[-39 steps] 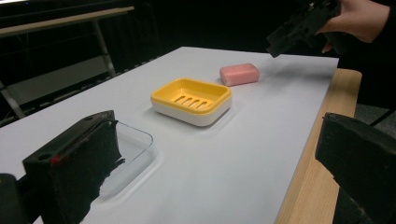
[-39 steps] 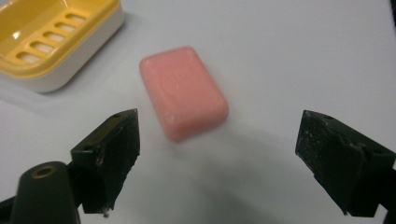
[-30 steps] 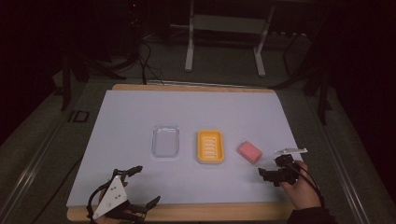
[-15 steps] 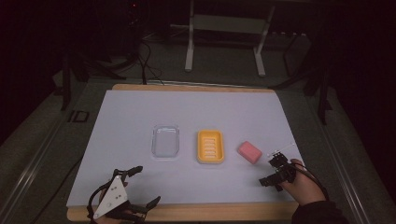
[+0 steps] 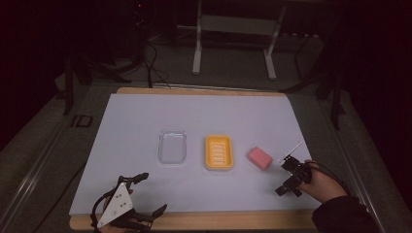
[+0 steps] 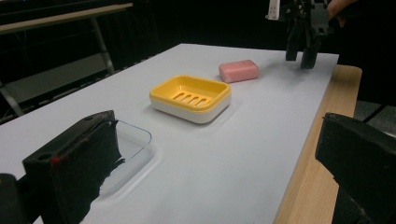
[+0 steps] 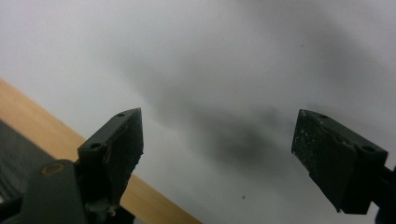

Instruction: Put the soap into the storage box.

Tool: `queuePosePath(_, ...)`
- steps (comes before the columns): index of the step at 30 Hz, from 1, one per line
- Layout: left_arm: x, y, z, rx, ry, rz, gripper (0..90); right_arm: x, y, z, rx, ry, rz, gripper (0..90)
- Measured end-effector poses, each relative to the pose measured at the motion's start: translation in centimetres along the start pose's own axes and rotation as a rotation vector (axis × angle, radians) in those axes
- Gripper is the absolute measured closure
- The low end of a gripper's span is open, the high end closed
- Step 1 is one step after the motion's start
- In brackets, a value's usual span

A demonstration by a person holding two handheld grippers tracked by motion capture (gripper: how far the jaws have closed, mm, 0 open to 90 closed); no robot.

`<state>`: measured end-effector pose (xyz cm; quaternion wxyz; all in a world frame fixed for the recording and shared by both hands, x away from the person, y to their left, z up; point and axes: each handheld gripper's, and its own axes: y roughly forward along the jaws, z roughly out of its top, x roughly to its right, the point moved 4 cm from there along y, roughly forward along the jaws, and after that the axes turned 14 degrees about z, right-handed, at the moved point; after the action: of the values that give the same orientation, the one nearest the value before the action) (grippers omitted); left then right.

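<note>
A pink soap bar lies on the white table cover, right of a yellow soap dish and a clear plastic tray. My right gripper hovers just right of and nearer than the soap, tipped down at the cover, open and empty. My left gripper rests at the near left edge, jaws wide open with nothing between them. Along the left gripper's jaws I see the clear tray, the yellow dish, the soap and the right gripper beyond.
The white cover lies on a wooden tabletop whose bare edge runs along the near side. That wooden edge shows below the right gripper. A metal stand and cables sit on the dark floor behind.
The right gripper has drawn back toward the near edge and tipped its jaws downward, away from the soap. The left gripper has stayed put.
</note>
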<state>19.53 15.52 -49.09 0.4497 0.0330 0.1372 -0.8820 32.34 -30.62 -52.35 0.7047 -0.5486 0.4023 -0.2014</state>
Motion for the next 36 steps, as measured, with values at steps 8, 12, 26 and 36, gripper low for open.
queuePosePath(8,0.0,0.0,0.0,-0.001,0.0,-0.001,0.4,0.5,-0.4,0.6,-0.104,-0.065,0.007,18.4)
queuePosePath(12,0.1,0.0,0.0,0.0,0.0,-0.003,0.4,0.7,-0.7,1.2,-0.118,-0.094,-0.012,16.9)
queuePosePath(26,0.1,0.0,0.0,0.002,0.001,-0.007,0.4,0.5,-1.1,3.9,-0.088,-0.172,-0.005,14.3)
queuePosePath(36,0.1,0.0,0.0,0.002,0.002,-0.009,0.4,0.1,-0.9,6.4,-0.025,-0.233,-0.023,14.2)
